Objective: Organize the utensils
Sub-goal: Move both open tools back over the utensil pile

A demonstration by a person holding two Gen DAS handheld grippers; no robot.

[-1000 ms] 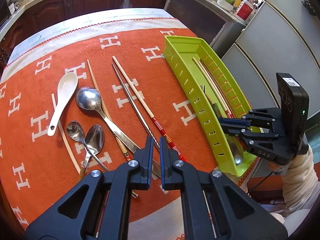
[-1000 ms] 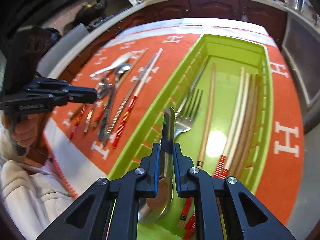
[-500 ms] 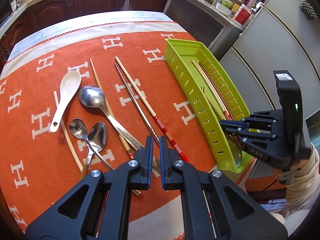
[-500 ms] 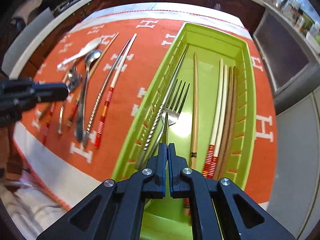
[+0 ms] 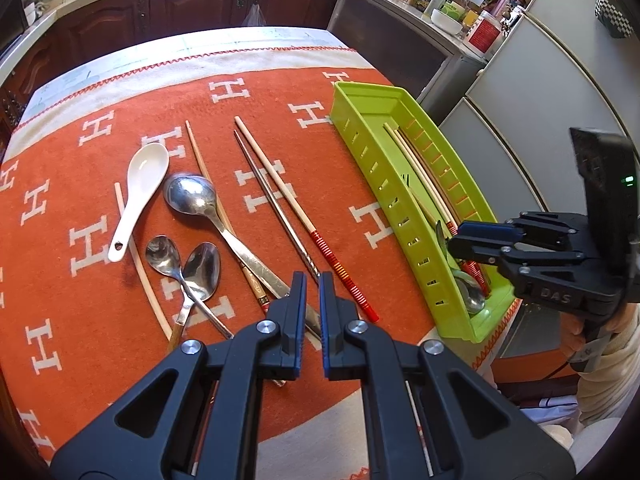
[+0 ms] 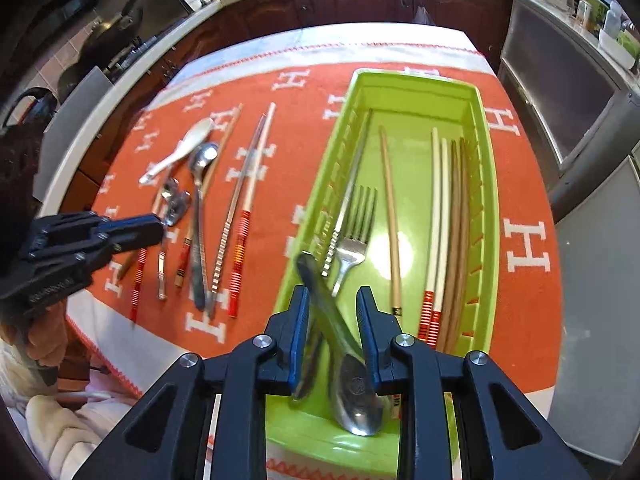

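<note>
Dark wooden cabinets and a crowded counter stand behind a table that is covered with an orange cloth with white H letters. On its right part lies a green tray. The right gripper is over the near end of this tray, and its jaws have just been opening; now they stand apart, and a metal spoon lies slanted between them, its bowl at the near wall of the tray, with a gap beside each pad. Ahead of this gripper, inside the tray, lie a fork and several chopsticks. The left gripper is closed, with only a thin slit between its pads, and it holds nothing. It hangs over the cloth, and just ahead of it lie loose chopsticks, a large metal spoon, two small spoons and, further left, a white soup spoon.
</note>
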